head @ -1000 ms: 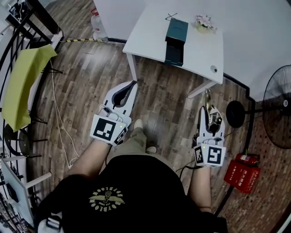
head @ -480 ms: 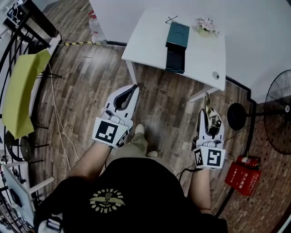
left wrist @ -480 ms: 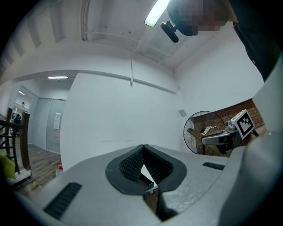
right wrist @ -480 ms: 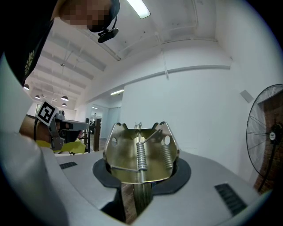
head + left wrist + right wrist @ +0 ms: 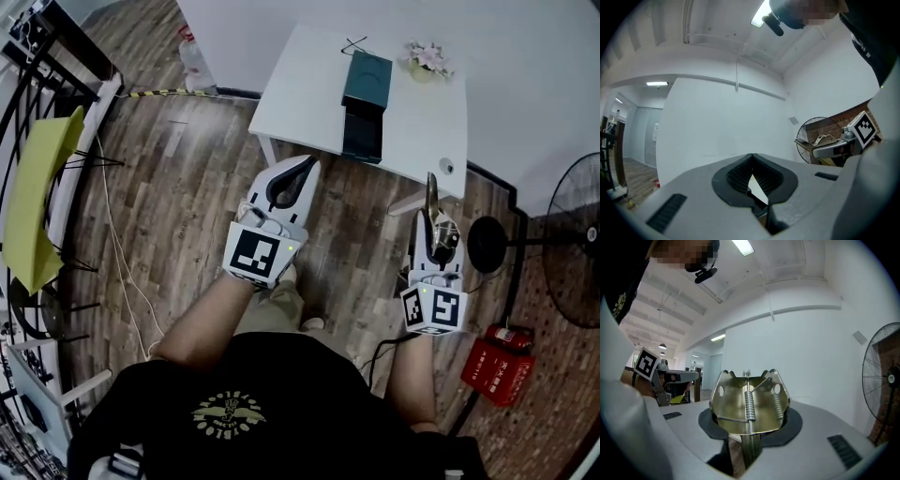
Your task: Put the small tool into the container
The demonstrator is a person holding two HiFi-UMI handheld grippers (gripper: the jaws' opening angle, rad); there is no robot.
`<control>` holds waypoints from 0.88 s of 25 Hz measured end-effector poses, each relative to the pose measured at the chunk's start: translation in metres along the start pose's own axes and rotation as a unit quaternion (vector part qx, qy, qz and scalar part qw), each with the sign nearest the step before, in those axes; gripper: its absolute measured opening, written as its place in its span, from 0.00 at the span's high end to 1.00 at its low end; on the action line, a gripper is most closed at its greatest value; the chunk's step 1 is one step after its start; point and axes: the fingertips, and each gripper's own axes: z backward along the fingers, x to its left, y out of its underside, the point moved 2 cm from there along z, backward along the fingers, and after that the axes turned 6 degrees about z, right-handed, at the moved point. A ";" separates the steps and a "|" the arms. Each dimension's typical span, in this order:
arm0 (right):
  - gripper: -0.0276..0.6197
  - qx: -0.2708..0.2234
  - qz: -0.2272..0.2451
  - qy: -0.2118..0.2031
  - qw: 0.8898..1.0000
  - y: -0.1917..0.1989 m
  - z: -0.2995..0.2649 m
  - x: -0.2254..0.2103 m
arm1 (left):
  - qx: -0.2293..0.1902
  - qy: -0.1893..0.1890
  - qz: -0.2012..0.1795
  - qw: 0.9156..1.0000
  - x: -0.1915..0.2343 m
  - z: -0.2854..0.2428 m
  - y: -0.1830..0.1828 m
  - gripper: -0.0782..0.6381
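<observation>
Small tool (image 5: pixel 430 199), a brass-coloured sprung clip, sits grasped in the right hand-held gripper (image 5: pixel 432 232). The right gripper view shows its folded plate and coil spring (image 5: pixel 747 401) wedged between the two jaws, with the tool standing out ahead of them. The left hand-held gripper (image 5: pixel 310 165) is clenched on nothing: its pad tips (image 5: pixel 751 158) meet with only blank wall beyond.

Compared with a second ago, both hand-held grippers have travelled toward 12 o'clock. The white counter (image 5: pixel 417 112) now lies just past the left tips, where before a wide strip of wooden floor (image 5: pixel 178 187) separated them. The grip on the tool looks unchanged across that stretch, and the tool has not slipped or tilted.

The dark teal container (image 5: pixel 364 94) rests on the counter at about 11 o'clock from the tool, still well apart from it. Its nearer section looks darker and may be an open compartment, though that is not certain from here.

My reading is that the carry is nearly over and the placing has not begun. The right hand must next swing toward 11 o'clock over the counter edge.
</observation>
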 end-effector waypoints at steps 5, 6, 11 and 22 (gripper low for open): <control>0.76 0.015 -0.017 0.020 1.000 0.008 -0.035 -0.007 | 0.011 0.005 -0.016 1.000 0.013 -0.033 0.005 0.88; 0.76 0.004 -0.016 0.022 1.000 0.002 -0.042 -0.009 | 0.008 0.001 0.004 1.000 0.017 -0.034 0.007 0.88; 0.76 -0.040 0.015 0.027 0.999 -0.019 -0.058 -0.008 | 0.019 -0.020 0.023 0.999 0.036 -0.035 0.032 0.88; 0.76 0.020 0.000 0.052 0.998 0.028 -0.052 -0.020 | 0.029 0.007 0.014 0.999 0.042 -0.051 0.045 0.88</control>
